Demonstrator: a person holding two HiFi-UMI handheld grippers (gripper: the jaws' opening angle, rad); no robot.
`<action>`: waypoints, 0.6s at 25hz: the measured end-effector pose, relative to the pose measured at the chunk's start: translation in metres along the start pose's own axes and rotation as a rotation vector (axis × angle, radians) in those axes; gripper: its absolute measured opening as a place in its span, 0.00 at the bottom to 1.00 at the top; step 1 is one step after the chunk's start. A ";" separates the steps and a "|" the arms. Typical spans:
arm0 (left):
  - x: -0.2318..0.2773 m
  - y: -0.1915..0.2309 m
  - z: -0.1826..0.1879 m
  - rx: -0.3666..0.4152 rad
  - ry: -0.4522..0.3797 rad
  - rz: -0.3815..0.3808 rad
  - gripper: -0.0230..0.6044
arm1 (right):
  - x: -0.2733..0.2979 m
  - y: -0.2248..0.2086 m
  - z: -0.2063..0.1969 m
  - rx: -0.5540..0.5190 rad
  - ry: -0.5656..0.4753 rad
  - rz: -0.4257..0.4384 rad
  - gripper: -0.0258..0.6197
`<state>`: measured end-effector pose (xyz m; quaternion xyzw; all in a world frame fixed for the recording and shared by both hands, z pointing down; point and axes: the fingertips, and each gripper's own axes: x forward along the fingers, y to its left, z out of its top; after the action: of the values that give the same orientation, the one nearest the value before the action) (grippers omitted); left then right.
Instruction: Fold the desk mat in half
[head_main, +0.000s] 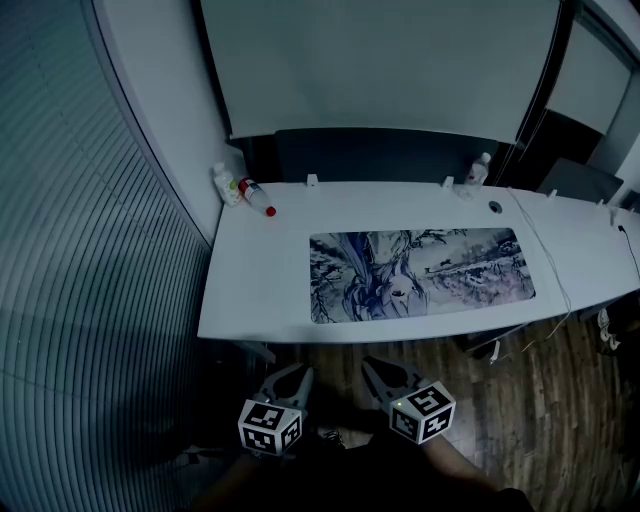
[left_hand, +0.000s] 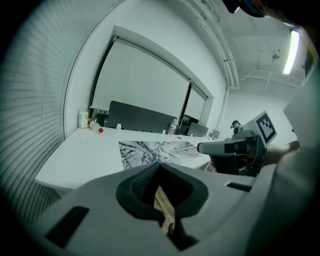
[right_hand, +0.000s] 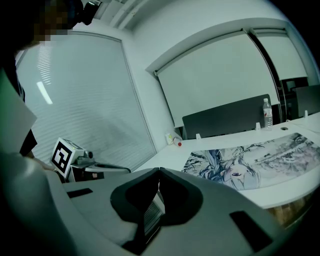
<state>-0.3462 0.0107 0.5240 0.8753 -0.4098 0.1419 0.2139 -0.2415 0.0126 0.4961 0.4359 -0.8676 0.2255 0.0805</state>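
The mat (head_main: 420, 272) lies flat and unfolded on the desk (head_main: 255, 290), near its front edge, its print blurred by dim light. Both grippers hang before the desk, apart from it. The left gripper (head_main: 298, 372) and right gripper (head_main: 372, 364) are each clenched on nothing, tips meeting. The head view's bottom edge cuts off the arms. Bottles (head_main: 245, 190) in the far left corner are too small to read.

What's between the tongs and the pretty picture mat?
Nothing much: in the head view, only a bare strip of desk and some floor lie between the mat and the left tongs and right tongs.
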 end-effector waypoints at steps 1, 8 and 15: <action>0.000 -0.001 0.000 0.000 0.000 0.001 0.04 | 0.000 0.000 -0.001 0.002 0.002 0.001 0.08; 0.000 -0.004 -0.003 -0.006 0.006 0.012 0.04 | 0.000 -0.002 -0.004 0.012 0.016 0.019 0.08; -0.003 -0.004 -0.004 -0.010 0.005 0.033 0.04 | 0.008 -0.003 -0.007 -0.002 0.042 0.039 0.08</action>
<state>-0.3453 0.0168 0.5258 0.8671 -0.4242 0.1457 0.2168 -0.2441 0.0085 0.5057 0.4140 -0.8743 0.2350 0.0948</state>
